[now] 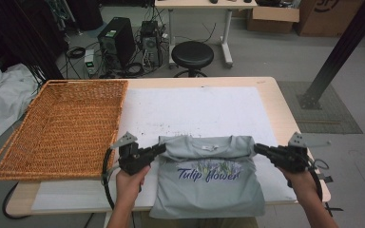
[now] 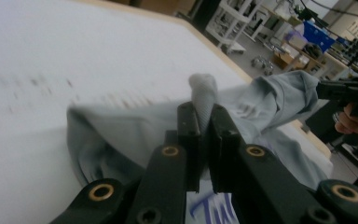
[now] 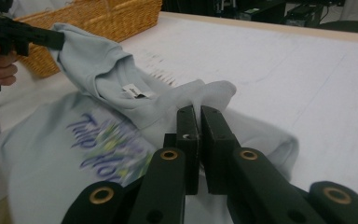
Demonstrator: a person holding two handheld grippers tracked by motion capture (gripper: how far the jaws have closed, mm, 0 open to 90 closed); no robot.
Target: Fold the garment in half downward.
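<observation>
left hand-held gripper [image 2: 204, 126] pinching grey T-shirt [image 2: 261, 102] — white mat [image 2: 74, 56]

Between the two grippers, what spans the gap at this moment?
The folded top edge of the grey T-shirt runs from the left gripper to the right gripper, each shut on one end. The high view shows it, neck label midway.

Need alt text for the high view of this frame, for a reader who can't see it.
Two hand-held black tongs, left and right, each pinch a top corner of a folded light grey T-shirt printed "Tulip flower" lying on a white mat. A flat woven wicker basket sits on the wooden table's left side.
</observation>
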